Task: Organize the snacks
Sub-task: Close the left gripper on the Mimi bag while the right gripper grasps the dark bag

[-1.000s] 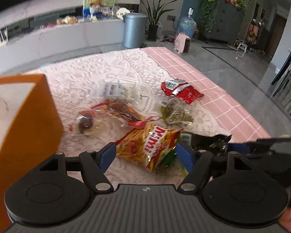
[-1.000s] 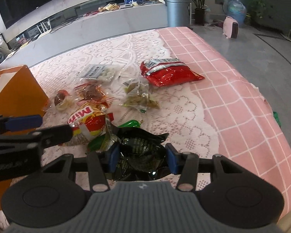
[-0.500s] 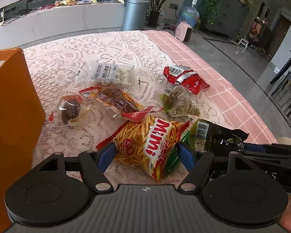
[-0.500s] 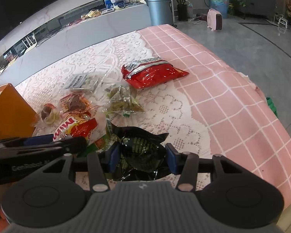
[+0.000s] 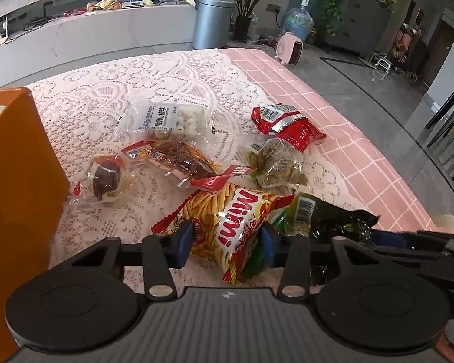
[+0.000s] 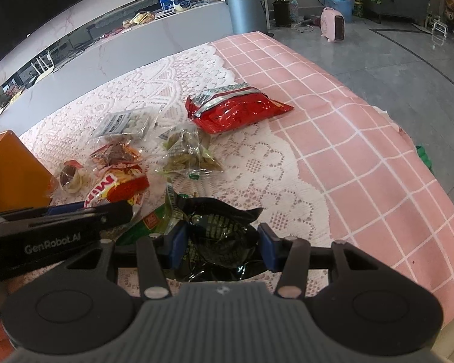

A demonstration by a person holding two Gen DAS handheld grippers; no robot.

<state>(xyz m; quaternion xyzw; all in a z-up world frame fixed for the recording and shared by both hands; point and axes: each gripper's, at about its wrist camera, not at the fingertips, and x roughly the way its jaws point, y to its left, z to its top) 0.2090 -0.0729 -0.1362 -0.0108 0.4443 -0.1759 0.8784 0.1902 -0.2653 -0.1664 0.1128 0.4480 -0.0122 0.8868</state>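
My left gripper (image 5: 225, 240) is shut on the yellow-and-red Mimi snack bag (image 5: 227, 224), pads pressed into its sides. My right gripper (image 6: 222, 242) is shut on a black-and-green foil bag (image 6: 219, 227), which also shows in the left wrist view (image 5: 324, 216). Loose on the lace cloth lie a red foil bag (image 6: 236, 109), a clear bag of green snacks (image 6: 187, 154), a clear pack of white balls (image 5: 163, 119), a brown meat snack pack (image 5: 172, 158) and a round brown snack in clear wrap (image 5: 106, 178). An orange box (image 5: 15, 166) stands at the left.
The table has a white lace cloth (image 6: 257, 163) over a pink checked cloth (image 6: 363, 139); its right edge drops to a grey floor. A grey bin (image 6: 246, 9), a pink heater (image 6: 333, 24) and a long white counter stand beyond the table.
Both grippers have closed in on their bags, the left on the Mimi bag, the right on the black bag. The left wrist view has tilted down towards the table.
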